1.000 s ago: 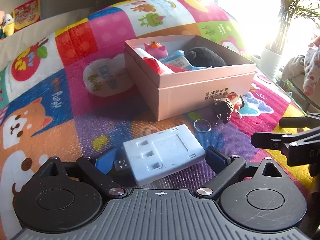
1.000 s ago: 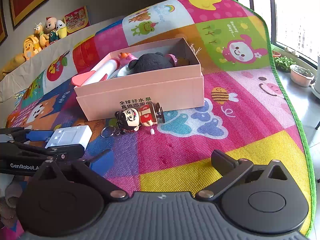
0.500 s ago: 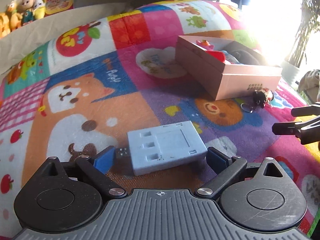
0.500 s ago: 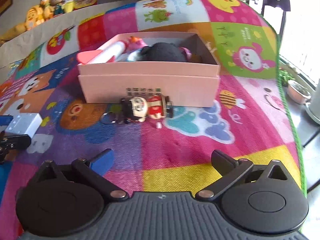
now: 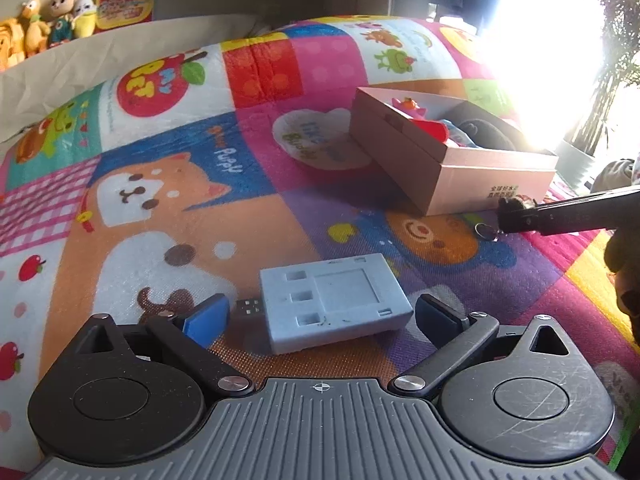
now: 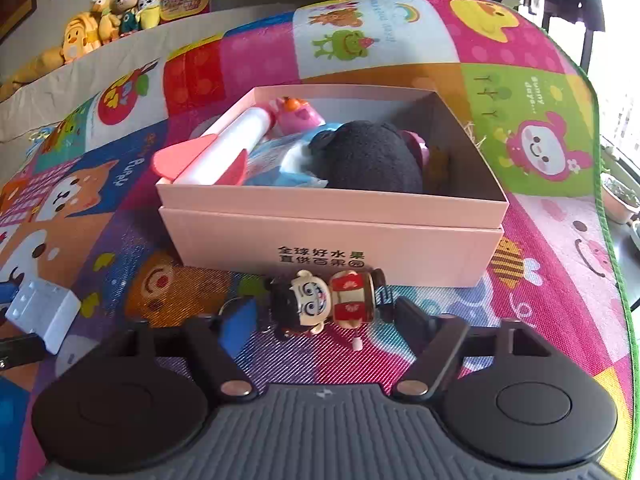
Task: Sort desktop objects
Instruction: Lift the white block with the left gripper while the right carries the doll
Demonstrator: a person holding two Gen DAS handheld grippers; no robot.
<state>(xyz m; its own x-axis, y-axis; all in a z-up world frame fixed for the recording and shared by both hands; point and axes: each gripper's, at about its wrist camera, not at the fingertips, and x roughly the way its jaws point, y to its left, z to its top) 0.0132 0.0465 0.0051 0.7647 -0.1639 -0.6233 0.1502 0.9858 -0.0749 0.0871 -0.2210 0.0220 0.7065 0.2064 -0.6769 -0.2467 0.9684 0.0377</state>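
The pink box's point(image 5: 460, 168) far corner is blown out by window glare. The doll keychain point(image 5: 516, 202) is mostly hidden behind the right gripper's arm.

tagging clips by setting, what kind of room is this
Probably a home, perhaps a child's play area: a cartoon patchwork play mat, plush toys lined up by the wall, and a pink box holding toys.

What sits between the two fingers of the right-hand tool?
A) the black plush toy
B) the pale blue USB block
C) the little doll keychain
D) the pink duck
C: in the right wrist view the doll keychain lies on the mat between the closing fingers of the right tool, in front of the pink box.
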